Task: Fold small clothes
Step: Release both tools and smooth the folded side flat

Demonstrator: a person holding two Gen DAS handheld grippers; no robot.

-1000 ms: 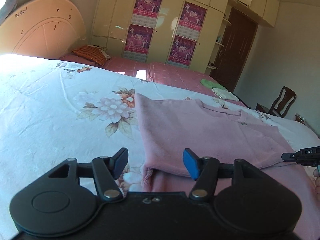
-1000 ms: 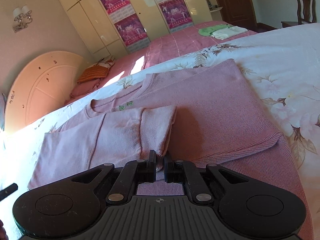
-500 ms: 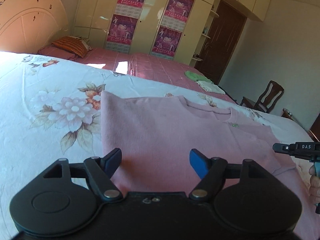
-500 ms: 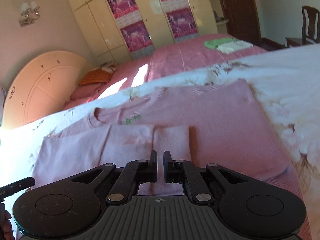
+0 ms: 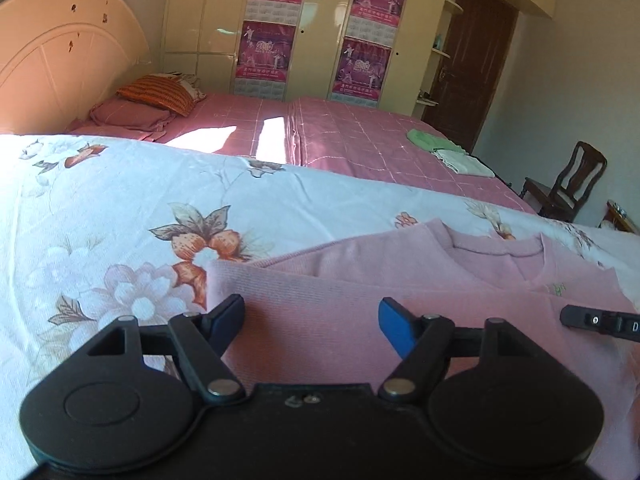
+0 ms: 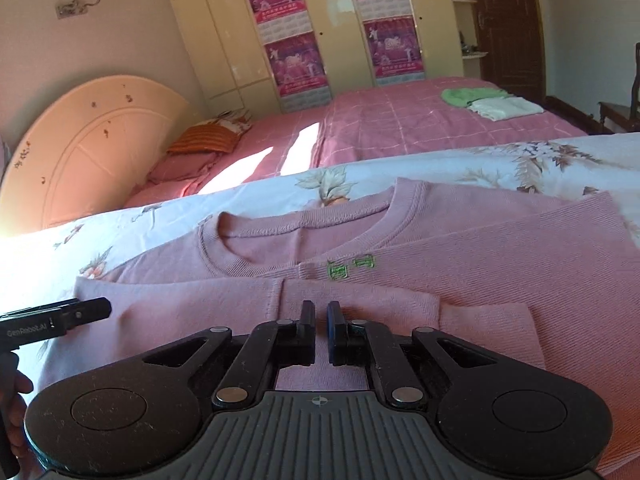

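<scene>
A pink sweater [image 5: 400, 280] lies flat on the floral bedsheet [image 5: 120, 208], neckline [image 6: 304, 236] toward the far side. My left gripper [image 5: 312, 308] hovers open over the sweater's folded left edge, with only flat cloth below its blue pads. My right gripper [image 6: 320, 312] is shut on the sleeve [image 6: 400, 312], which is folded across the chest below two small green marks [image 6: 352, 266]. The cuff end [image 6: 492, 324] lies to the right of the fingers. Each view shows the other gripper's tip at its edge.
Beyond the floral sheet lies a pink checked bed [image 5: 352, 140] with an orange striped pillow [image 5: 160, 92] and folded green and white clothes [image 6: 488, 102]. A rounded headboard [image 6: 92, 148] stands at left, wardrobes with posters behind, and a wooden chair [image 5: 572, 184] at right.
Both grippers moved forward toward the neckline. The left jaws widened. The right gripper carried the sleeve across the chest, where it now lies flat.
</scene>
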